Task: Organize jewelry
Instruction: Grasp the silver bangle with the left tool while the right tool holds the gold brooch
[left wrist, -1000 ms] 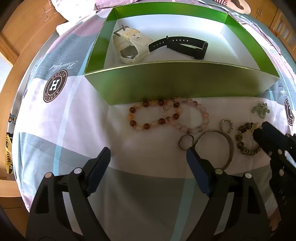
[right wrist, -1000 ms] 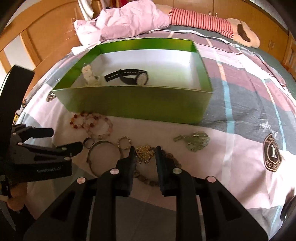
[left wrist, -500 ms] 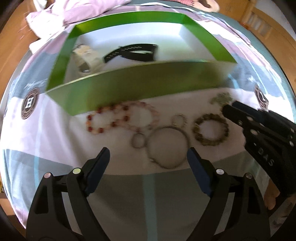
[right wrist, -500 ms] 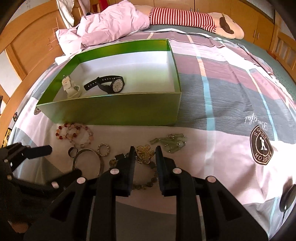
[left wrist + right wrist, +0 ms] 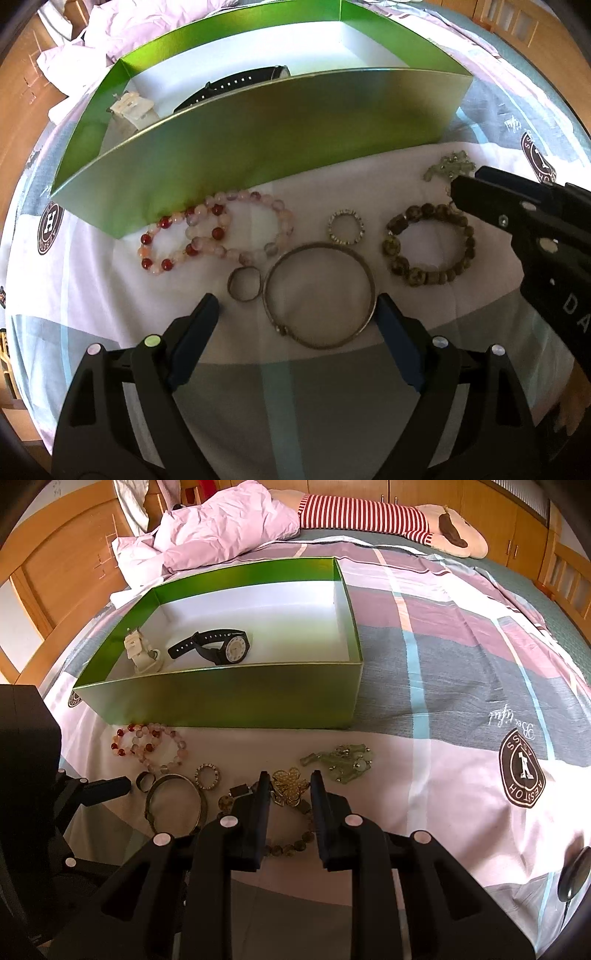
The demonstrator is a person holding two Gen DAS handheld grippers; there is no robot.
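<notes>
Hovering over a row of jewelry on a bed, the left gripper holds its jaws spread wide and empty, with the metal bangle lying on the bedspread between the two tips, its rim just beside the right-hand one. That spacing suits the bangle's width, so the bangle looks like the next pick, though the pads are not yet on it. A small plain ring sits just ahead of the gap, toward the left-hand jaw, and two overlapping strings of pink and red beads lie beyond it against the green box.

The right gripper has its jaws drawn nearly together around a gold flower brooch; whether the pads actually pinch it cannot be told. A brown bead bracelet loops beneath those jaws, a studded ring lies off to their left, and a pale green piece rests just ahead to the right.

Farther ahead, the box already holds a black watch and a white watch, suggesting loose pieces are being collected there.
</notes>
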